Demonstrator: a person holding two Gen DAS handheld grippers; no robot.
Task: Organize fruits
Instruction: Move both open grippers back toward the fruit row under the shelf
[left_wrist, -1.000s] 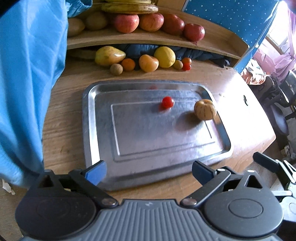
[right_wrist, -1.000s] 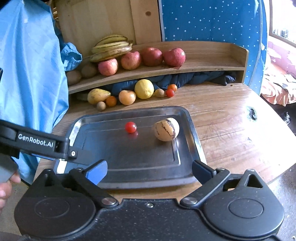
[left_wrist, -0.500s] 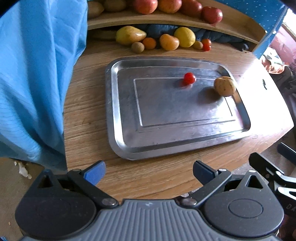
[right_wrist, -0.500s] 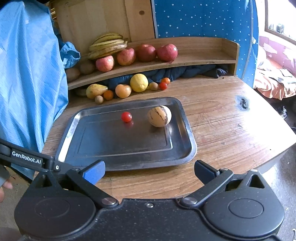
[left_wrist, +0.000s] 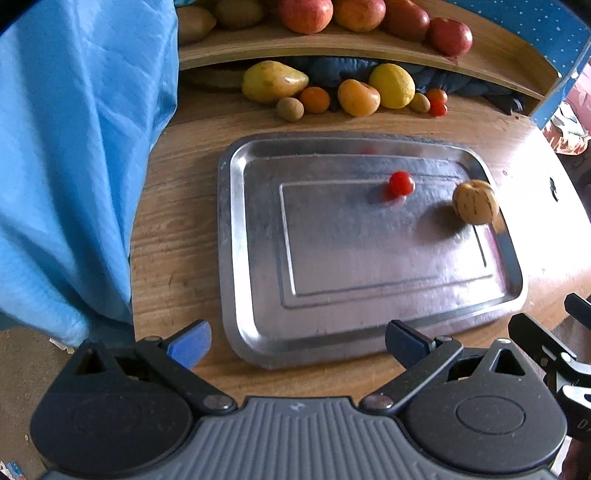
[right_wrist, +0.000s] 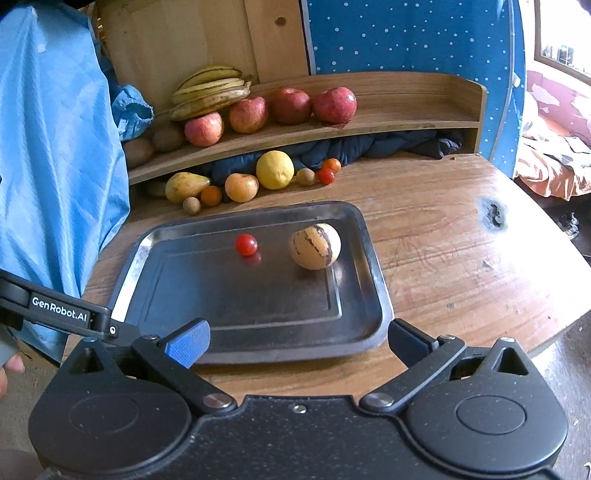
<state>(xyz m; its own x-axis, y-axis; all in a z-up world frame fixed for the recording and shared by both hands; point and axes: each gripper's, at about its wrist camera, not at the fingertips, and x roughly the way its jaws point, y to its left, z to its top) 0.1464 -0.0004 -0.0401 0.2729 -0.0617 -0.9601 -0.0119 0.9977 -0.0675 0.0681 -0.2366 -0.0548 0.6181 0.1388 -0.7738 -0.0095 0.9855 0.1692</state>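
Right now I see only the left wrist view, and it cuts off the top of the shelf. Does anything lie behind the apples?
Observer: Yes, a bunch of bananas lies on the shelf, behind the leftmost apples.
Operator: Can you see my left gripper from outside?
Observer: Its side shows at the left edge of the right wrist view, with a white GenRobot.AI label.
Operator: And the hand on it?
Observer: Only a fingertip shows, below that label.
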